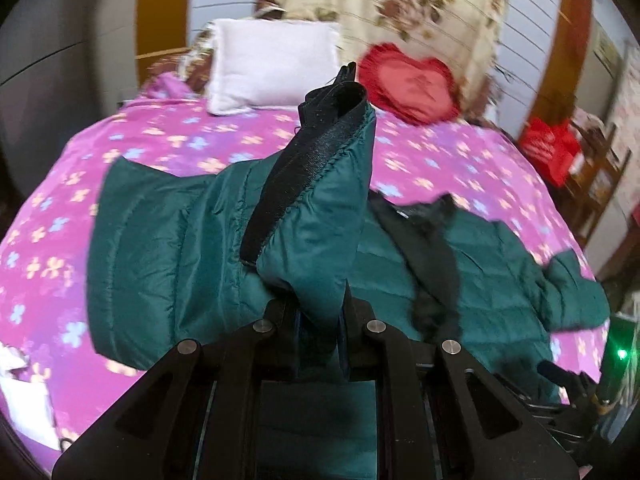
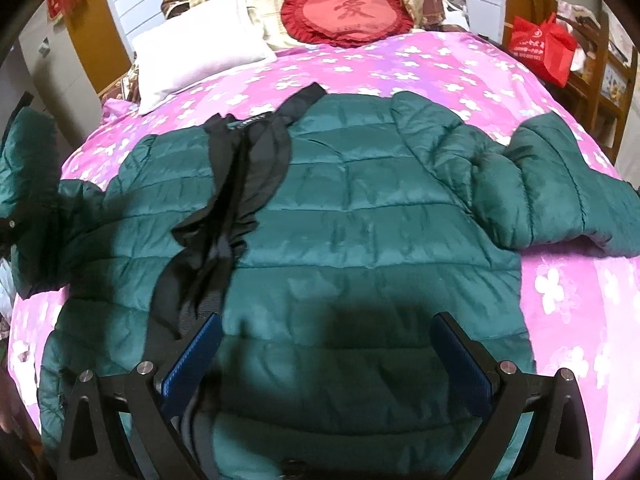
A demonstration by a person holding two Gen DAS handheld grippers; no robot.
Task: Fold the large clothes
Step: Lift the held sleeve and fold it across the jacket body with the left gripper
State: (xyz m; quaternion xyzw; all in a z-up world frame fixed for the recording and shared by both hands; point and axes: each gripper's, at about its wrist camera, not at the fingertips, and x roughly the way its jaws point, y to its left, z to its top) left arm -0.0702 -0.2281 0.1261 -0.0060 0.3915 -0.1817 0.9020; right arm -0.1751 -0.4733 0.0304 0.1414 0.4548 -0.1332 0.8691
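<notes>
1. The left gripper [image 1: 320,320] is clenched on the cuff end of 1 sleeve of the dark green quilted puffer jacket [image 1: 168,248]; the black elastic cuff band [image 1: 308,160] stands up out of the jaws, so the sleeve looks lifted clear of the bed, I'd judge to swing it across the body as the 1st fold

2. The right gripper [image 2: 326,360] hangs released, its 2 blue-padded fingers [image 2: 192,364] spread wide over the lower part of the jacket with nothing between them; whether the tips touch the fabric I cannot tell. It looks parked there to steady the hem or wait its turn

3. The jacket lies spread flat across the pink bedspread with pale flower print [image 2: 440,68], collar toward the pillows, which gives the widest surface for folding. Its open front edge shows as a strip of black lining [image 2: 240,168] running from collar to hem

4. The other sleeve [image 2: 560,192] lies bent on the cover at the jacket's right, untouched, so 2 sleeves in all: 1 held, 1 resting

5. Beyond, at the head of the bed: 1 white rectangular pillow [image 2: 192,56], 1 red heart-shaped frilled cushion [image 2: 348,12] and 1 cream floral blanket [image 1: 400,0] behind them

6. Off to the side, 1 red shopping bag [image 2: 540,48] sits by wooden furniture
</notes>
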